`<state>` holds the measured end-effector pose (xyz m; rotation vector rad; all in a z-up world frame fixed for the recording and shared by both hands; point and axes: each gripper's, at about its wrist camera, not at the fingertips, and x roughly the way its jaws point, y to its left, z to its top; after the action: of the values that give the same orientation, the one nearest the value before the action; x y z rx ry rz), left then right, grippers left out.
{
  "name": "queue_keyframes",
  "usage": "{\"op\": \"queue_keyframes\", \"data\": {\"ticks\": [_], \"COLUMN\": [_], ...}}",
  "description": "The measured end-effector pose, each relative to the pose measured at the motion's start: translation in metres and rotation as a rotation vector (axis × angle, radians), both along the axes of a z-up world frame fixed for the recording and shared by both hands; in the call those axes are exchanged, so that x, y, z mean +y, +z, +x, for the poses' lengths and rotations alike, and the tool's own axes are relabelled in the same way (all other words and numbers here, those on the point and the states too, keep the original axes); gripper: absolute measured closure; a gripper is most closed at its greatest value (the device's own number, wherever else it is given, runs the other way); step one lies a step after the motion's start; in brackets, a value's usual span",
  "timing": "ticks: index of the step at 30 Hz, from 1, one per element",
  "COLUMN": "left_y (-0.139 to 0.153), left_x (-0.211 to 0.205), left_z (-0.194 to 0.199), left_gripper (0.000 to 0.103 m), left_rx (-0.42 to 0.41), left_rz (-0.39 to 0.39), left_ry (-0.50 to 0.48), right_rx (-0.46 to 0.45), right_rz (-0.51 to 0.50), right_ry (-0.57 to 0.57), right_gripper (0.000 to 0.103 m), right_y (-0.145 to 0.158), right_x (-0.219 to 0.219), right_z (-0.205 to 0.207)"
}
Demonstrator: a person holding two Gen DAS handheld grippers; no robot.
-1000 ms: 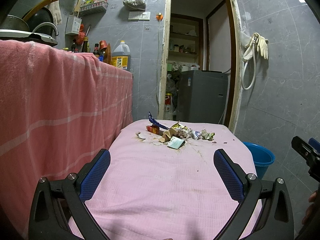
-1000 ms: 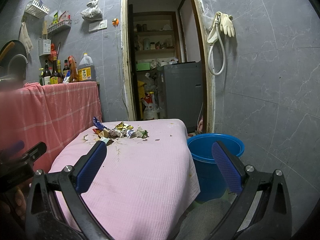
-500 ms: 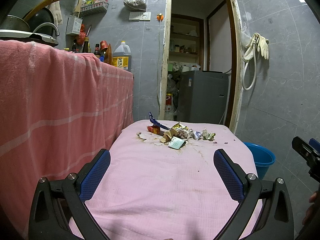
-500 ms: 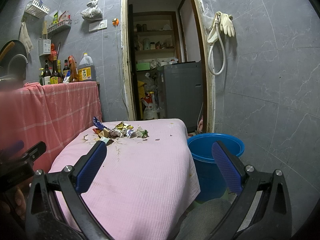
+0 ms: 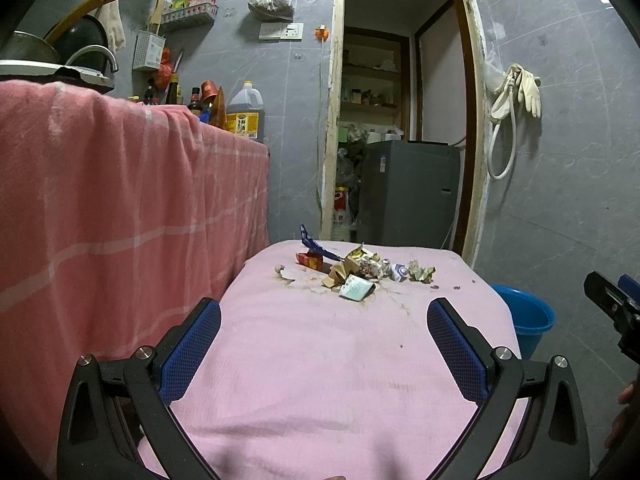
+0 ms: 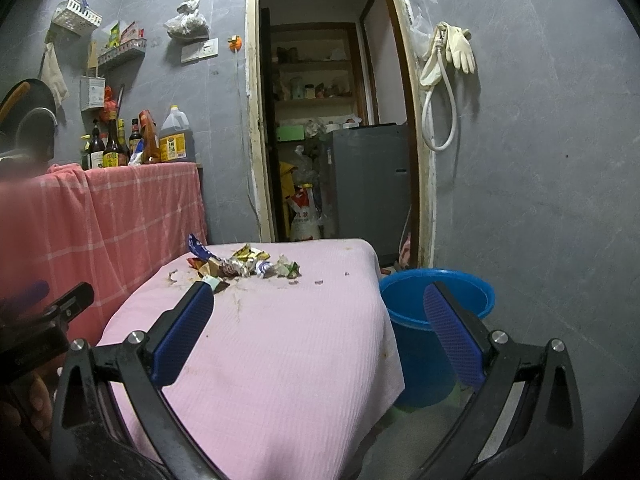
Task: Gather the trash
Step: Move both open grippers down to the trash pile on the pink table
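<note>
Both of our grippers hang spread wide and empty over the near end of the pink-covered table [image 5: 320, 360], the left gripper [image 5: 324, 316] and the right gripper [image 6: 318, 314] barely shifted from a second ago, so we read this as a pause before the first reach, with nothing collected yet. Trash [image 5: 354, 270] sits in a crumpled heap of wrappers and paper at the far end of the cloth, well apart from either set of fingers, and the blue bucket [image 6: 412, 344] waits on the floor just beside the table's right edge, the likely drop-off.
</note>
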<state>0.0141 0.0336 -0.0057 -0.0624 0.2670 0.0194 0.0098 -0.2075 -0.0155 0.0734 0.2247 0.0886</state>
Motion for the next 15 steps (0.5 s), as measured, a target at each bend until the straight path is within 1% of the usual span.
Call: {"op": "queue_keyframes", "data": {"ticks": [4, 11, 13, 15], "left_y": [0.006, 0.020, 0.021, 0.019], "left_x": [-0.006, -0.011, -0.011, -0.010], "left_z": [0.011, 0.035, 0.047, 0.062], "left_gripper": [0.002, 0.002, 0.002, 0.002], "left_rx": [-0.007, -0.050, -0.045, -0.022], "left_rz": [-0.013, 0.019, 0.012, -0.013], "left_ry": [0.004, 0.015, 0.013, 0.005], "right_rx": [-0.032, -0.087, -0.096, -0.088], "right_rz": [-0.006, -0.006, -0.001, -0.003], "right_ry": [0.019, 0.065, 0.085, 0.118], "right_gripper": [0.000, 0.000, 0.000, 0.000], "right_y": [0.007, 0.021, 0.023, 0.022], "right_x": [0.003, 0.005, 0.005, 0.007], "right_z": [0.012, 0.045, 0.057, 0.072]}}
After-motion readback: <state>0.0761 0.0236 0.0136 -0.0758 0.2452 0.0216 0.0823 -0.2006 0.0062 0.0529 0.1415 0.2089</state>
